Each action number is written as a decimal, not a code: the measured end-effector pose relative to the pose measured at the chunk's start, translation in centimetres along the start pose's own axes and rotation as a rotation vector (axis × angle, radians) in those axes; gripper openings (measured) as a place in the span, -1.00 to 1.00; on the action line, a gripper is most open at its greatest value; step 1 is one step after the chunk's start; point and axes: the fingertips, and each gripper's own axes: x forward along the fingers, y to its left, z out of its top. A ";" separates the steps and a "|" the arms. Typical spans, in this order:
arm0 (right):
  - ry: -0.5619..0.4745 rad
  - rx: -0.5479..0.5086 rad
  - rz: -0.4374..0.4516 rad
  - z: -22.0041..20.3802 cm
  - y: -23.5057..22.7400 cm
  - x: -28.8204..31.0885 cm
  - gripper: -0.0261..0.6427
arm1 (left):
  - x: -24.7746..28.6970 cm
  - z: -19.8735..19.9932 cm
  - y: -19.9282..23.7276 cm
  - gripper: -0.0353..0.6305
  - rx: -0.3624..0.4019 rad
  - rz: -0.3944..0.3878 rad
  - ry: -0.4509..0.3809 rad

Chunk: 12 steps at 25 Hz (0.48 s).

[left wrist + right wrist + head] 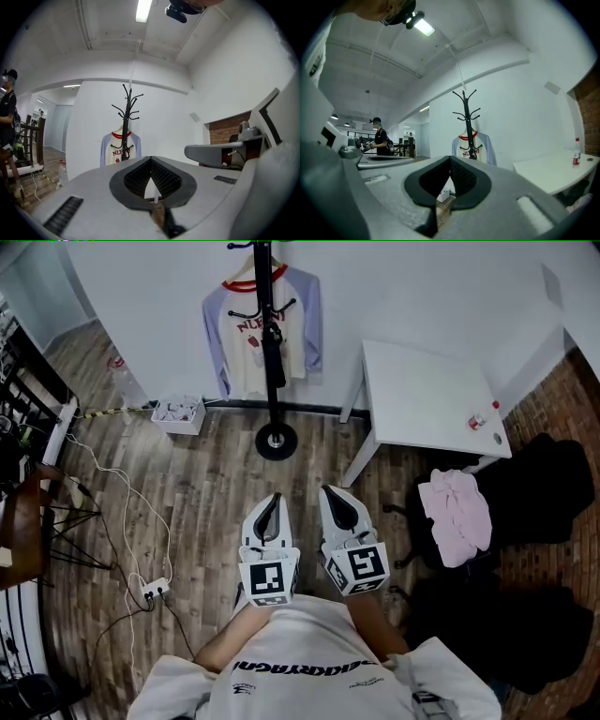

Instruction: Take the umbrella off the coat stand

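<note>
At the top centre of the head view, the coat stand (266,282) runs off the frame's edge, and the umbrella (274,362) blends into its dark pole. The shirt (239,343) has its print half covered. Low in each gripper view, the stand's foot sits behind the left gripper (151,160) or the right gripper (450,159).

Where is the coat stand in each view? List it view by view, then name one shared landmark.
Head view: coat stand at top centre, against the far wall.
Left gripper view: coat stand just left of centre.
Right gripper view: coat stand just right of centre.
Shared landmark: the shirt hanging on it, also visible in the left gripper view and the right gripper view.
</note>
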 end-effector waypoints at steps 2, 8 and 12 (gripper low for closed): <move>0.000 -0.003 -0.006 0.6 -0.3 3.8 -0.93 | 3.1 0.6 2.4 -0.90 0.015 -0.007 0.002; 0.000 -0.003 -0.039 2.4 -1.8 14.6 -0.93 | 12.1 2.7 8.9 -0.90 0.011 -0.041 0.004; -0.016 -0.008 -0.059 3.2 -3.0 20.5 -0.93 | 16.8 3.6 11.8 -0.90 0.017 -0.071 -0.014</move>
